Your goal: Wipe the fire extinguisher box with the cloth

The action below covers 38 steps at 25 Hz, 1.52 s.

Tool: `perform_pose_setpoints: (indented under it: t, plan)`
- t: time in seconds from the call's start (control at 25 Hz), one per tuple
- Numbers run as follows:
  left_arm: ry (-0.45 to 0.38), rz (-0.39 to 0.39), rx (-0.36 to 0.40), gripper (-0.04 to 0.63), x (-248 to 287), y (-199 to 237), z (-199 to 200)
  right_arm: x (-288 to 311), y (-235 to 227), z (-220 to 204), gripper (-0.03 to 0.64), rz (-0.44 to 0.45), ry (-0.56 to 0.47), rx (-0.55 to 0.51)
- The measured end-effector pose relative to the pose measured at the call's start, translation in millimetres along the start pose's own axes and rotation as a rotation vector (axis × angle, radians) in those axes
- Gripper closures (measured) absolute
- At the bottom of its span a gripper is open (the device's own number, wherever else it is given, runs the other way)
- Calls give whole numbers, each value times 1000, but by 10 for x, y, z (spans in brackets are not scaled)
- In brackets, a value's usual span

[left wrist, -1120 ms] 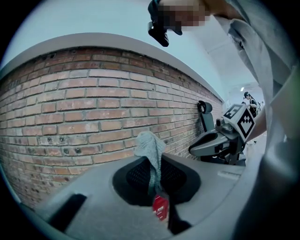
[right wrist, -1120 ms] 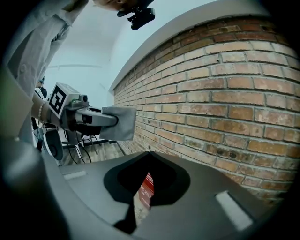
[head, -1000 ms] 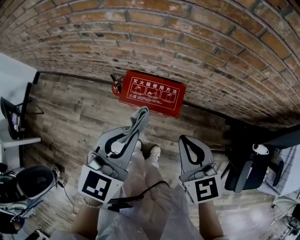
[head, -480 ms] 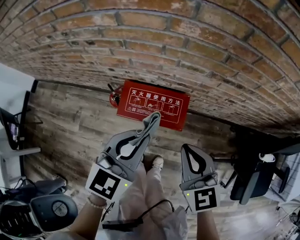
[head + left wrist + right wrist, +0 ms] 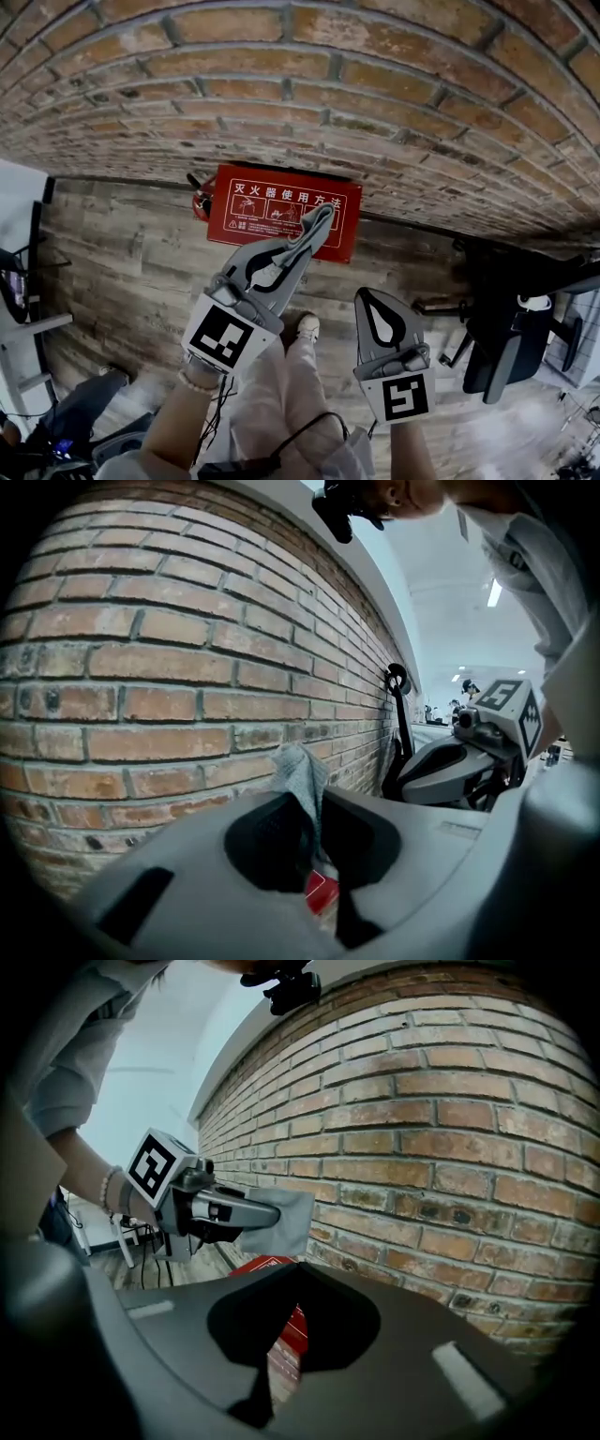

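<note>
The red fire extinguisher box (image 5: 272,208) stands on the wooden floor against the brick wall, with white writing on its top. My left gripper (image 5: 317,223) is shut on a grey cloth (image 5: 311,234), and the cloth's end hangs over the box's right part. In the left gripper view the cloth (image 5: 302,769) sticks up between the jaws, with a sliver of the red box (image 5: 321,892) below. My right gripper (image 5: 373,296) is shut on nothing and hovers nearer me, right of the box. The right gripper view shows the cloth (image 5: 289,1222) and the box (image 5: 286,1327).
A brick wall (image 5: 375,112) rises right behind the box. A red extinguisher valve (image 5: 199,201) pokes out at the box's left end. A black office chair (image 5: 511,328) stands to the right, and white furniture (image 5: 19,253) to the left. The person's shoe (image 5: 307,328) is below.
My left gripper has carried the cloth forward and to the right, from short of the box to over its right part. The right gripper stayed shut and about level.
</note>
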<state>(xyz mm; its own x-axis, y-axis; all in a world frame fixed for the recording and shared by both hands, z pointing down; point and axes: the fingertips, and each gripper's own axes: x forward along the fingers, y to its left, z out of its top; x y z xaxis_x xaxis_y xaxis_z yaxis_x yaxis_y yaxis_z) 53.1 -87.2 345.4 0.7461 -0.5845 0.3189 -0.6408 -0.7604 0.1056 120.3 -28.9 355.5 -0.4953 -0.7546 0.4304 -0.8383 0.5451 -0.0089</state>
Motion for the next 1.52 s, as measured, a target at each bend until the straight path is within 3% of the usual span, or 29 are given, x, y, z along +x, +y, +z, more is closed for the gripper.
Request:
perform_pose_setpoints:
  t: [0.4,0.76,0.84,1.12,1.32,1.52]
  plan:
    - [36,-85,9,586,692,83,-342,126,-214,-222,609,-36,7,16]
    - [84,-122,-107,586,1300,184,-679,221,-271,-485,608,-47,41,45]
    - [99,-128,-103,586,1416,205,-747,247,-279,-546,609,-46,50,51]
    - [223,-169,-78,585,1743,241,-1120,342,-338,-718,608,-57,73,72]
    - [337,-160,-140,584,1912,288,-1365,386,-394,-834,609,-63,91,66]
    - [392,-119,-130,584,2026,360,-1505,337,-428,-971,609,-66,124,71]
